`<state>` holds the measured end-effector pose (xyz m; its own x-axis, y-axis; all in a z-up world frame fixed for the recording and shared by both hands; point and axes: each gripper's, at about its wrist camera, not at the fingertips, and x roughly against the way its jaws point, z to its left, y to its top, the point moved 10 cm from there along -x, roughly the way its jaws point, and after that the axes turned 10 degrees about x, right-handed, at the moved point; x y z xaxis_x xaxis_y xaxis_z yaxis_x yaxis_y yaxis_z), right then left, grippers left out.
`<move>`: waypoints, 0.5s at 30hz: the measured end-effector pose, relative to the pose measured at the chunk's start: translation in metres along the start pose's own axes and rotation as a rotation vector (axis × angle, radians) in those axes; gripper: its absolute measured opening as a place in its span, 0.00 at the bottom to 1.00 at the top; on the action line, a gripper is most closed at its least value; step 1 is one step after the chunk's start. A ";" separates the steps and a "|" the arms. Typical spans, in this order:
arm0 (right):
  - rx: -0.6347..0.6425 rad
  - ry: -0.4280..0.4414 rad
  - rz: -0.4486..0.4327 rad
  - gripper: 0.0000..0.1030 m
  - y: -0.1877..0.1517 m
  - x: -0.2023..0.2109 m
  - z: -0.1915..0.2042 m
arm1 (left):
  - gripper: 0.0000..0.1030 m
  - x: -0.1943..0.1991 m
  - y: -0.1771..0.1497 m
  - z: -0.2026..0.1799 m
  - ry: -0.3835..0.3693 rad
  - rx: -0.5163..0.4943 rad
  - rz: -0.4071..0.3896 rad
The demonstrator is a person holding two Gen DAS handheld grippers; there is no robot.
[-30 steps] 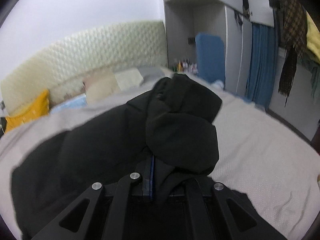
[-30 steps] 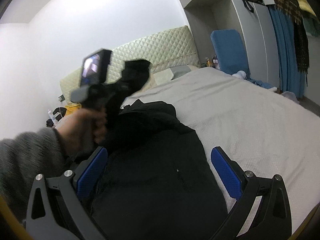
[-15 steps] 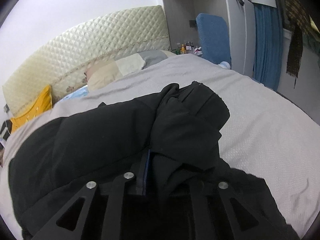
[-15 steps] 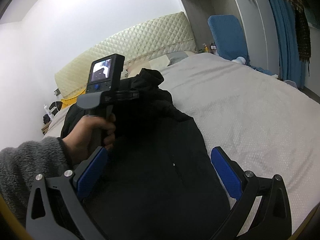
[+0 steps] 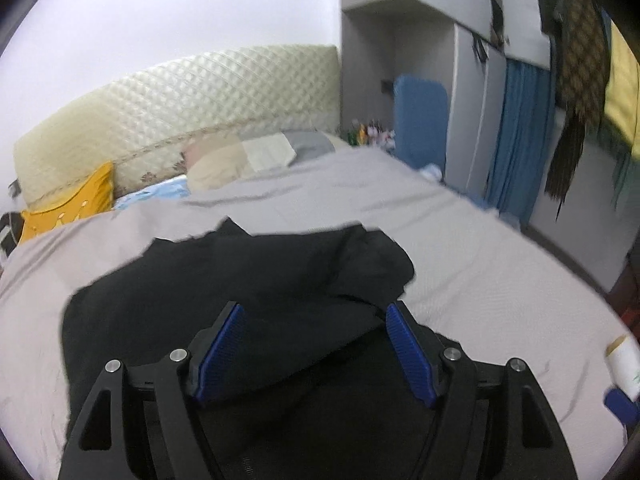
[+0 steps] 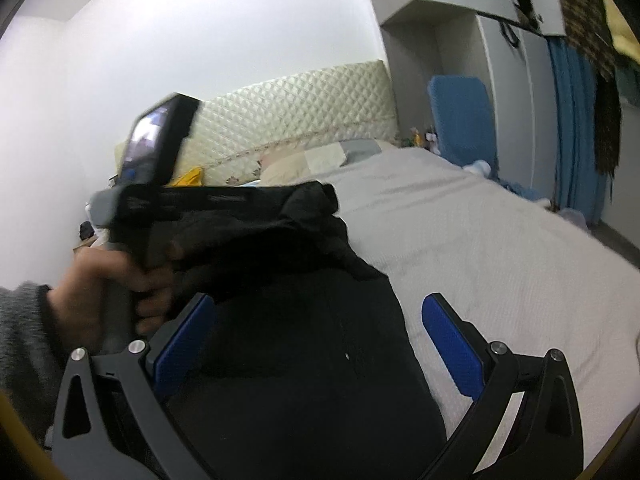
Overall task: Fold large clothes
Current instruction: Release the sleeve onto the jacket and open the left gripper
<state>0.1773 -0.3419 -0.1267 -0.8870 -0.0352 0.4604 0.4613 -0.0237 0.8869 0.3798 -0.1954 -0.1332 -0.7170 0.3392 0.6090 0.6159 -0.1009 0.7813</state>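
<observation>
A large black garment [image 5: 248, 280] lies on the grey bed sheet [image 5: 480, 264], with a folded-over part bunched at its far right. My left gripper [image 5: 312, 312] is open just above the garment, its blue pads apart with nothing between them. In the right wrist view the garment [image 6: 312, 340] fills the lower middle. My right gripper [image 6: 316, 320] is open and empty above it. The left gripper's body [image 6: 160, 200], held by a hand, shows at the left of that view, level with the bunched fabric.
A quilted cream headboard [image 5: 180, 96] and pillows [image 5: 240, 156] are at the far end of the bed, with a yellow cushion [image 5: 68, 204] at the left. A blue chair [image 5: 420, 120], wardrobe and blue curtain [image 5: 516, 136] stand to the right. A small white bottle [image 5: 624, 364] sits at the right edge.
My left gripper was shut on a lifted part of the black garment. It came down, opened and let go. The fabric now lies flatter on the garment. The right gripper stayed open.
</observation>
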 end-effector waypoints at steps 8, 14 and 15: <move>0.141 0.036 -0.099 1.00 0.081 -0.035 0.026 | 0.71 0.032 0.026 0.107 0.087 0.127 -0.041; 0.183 0.101 -0.008 1.00 0.093 -0.132 0.057 | 0.71 -0.011 0.014 0.186 0.163 0.229 0.019; 0.166 0.119 0.017 1.00 0.092 -0.157 0.062 | 0.71 -0.017 0.011 0.193 0.171 0.235 0.025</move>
<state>0.3574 -0.2767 -0.1149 -0.8656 -0.1525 0.4769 0.4581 0.1431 0.8773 0.4621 -0.0220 -0.1614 -0.7329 0.1746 0.6576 0.6787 0.1194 0.7247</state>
